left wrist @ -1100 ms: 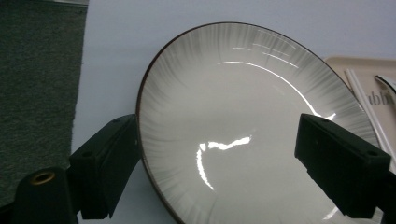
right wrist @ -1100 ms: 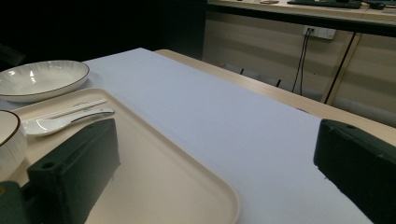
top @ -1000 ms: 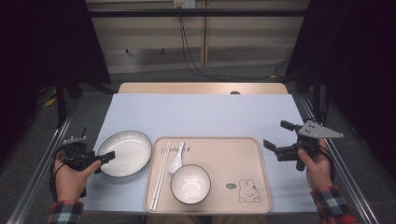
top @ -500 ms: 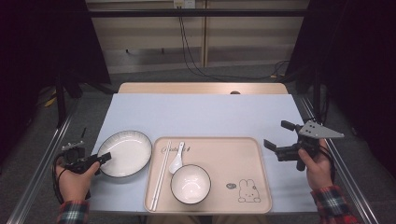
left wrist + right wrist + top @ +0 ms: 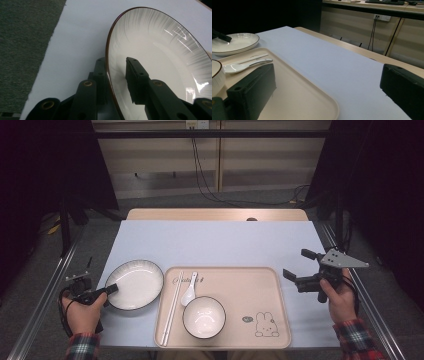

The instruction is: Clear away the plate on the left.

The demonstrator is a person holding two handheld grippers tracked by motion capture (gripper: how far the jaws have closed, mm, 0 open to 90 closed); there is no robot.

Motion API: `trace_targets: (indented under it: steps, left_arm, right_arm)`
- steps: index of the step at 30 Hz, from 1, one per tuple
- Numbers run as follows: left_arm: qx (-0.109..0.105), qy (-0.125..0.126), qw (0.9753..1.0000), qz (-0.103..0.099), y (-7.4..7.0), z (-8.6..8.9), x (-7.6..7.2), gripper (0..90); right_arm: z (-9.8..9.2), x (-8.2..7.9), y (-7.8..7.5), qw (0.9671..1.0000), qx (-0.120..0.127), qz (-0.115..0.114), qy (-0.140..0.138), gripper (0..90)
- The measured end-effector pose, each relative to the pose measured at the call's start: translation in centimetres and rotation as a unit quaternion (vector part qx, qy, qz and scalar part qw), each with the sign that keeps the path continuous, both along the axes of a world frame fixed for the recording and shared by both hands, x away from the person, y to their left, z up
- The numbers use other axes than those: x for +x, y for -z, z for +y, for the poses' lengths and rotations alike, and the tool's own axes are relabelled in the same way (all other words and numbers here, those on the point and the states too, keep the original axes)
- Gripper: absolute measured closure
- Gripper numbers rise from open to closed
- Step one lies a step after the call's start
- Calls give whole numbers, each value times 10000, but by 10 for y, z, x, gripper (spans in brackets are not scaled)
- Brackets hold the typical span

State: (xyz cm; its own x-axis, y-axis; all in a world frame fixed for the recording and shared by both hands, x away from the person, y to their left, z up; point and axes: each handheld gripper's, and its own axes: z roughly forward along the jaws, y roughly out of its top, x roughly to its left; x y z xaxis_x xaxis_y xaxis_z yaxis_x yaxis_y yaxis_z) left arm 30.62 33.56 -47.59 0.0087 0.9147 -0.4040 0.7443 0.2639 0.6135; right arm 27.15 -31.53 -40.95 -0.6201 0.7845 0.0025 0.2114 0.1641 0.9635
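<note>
A white ribbed plate (image 5: 137, 282) with a dark rim lies on the pale blue table, left of the tray. My left gripper (image 5: 111, 289) holds its near-left edge. In the left gripper view the plate (image 5: 162, 50) has its rim between the jaws of the left gripper (image 5: 116, 72), one jaw outside and one inside. My right gripper (image 5: 297, 264) stands open just right of the beige tray (image 5: 280, 290), with nothing between its jaws. The right gripper (image 5: 329, 77) looks across the tray (image 5: 299, 100) toward the plate (image 5: 235, 41).
On the tray sit a white bowl (image 5: 203, 316), a white spoon (image 5: 189, 292) and chopsticks (image 5: 172, 305); a rabbit is printed at its near right. A wooden strip (image 5: 215, 214) borders the table's far edge. Metal rails run along both sides.
The left hand has shifted slightly at the plate's rim. The plate, the tray's contents and the right gripper stay where they were.
</note>
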Motion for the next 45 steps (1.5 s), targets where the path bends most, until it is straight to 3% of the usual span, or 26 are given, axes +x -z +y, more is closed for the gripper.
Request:
trace_targets:
  steps: [9, 10, 12, 15, 18, 19, 21, 22, 24, 26, 28, 35, 42, 45]
  left_arm:
    - [-249, -95, 9996, -9, 3, 2, 0, 719]
    - [-311, -159, 9994, -12, 3, 3, -1, 730]
    - [-675, -279, 9973, -90, 7, 6, -2, 761]
    - [-761, -384, 9963, -74, 5, 10, -4, 808]
    - [-749, -439, 9962, -88, 1, 13, -3, 846]
    - [-698, -344, 9969, -73, 0, 14, -4, 855]
    - [-620, -452, 9970, -92, -4, 12, -3, 861]
    - [-591, -354, 9976, -74, -6, 13, -3, 863]
    - [-595, -446, 9971, -148, -9, 11, -2, 866]
    - [-422, -269, 9987, -99, -15, 11, -1, 866]
    - [-299, -247, 9992, -112, -21, 9, 1, 867]
    - [-324, -105, 9992, -218, -39, 7, 6, 860]
    - [-167, 34, 9996, -214, -52, 7, 8, 856]
    - [-230, 68, 9994, -235, -56, 9, 8, 856]
  right_arm:
    - [2, 2, 2, 10000, -70, 47, -20, 0]
    - [3, 2, 2, 10000, -44, 43, -18, 0]
    - [2, 3, 3, 10000, -62, 47, 2, 0]
    - [3, 4, 4, 10000, -59, 65, 17, 0]
    - [4, 6, 5, 9999, -64, 103, -22, 0]
    - [4, 6, 5, 9999, -72, 113, -31, 0]
    - [4, 7, 6, 9999, -84, 94, -69, 0]
    - [4, 7, 6, 9999, -88, 109, -97, 0]
    - [3, 8, 6, 9998, -97, 120, -105, 0]
    - [3, 7, 6, 9999, -72, 103, -4, 0]
    - [2, 7, 5, 9999, -69, 124, -11, 0]
    - [3, 8, 6, 9999, -57, 106, -1, 0]
    - [6, 10, 7, 9999, -85, 120, -31, 0]
    - [9, 11, 7, 9998, -120, 116, -66, 0]
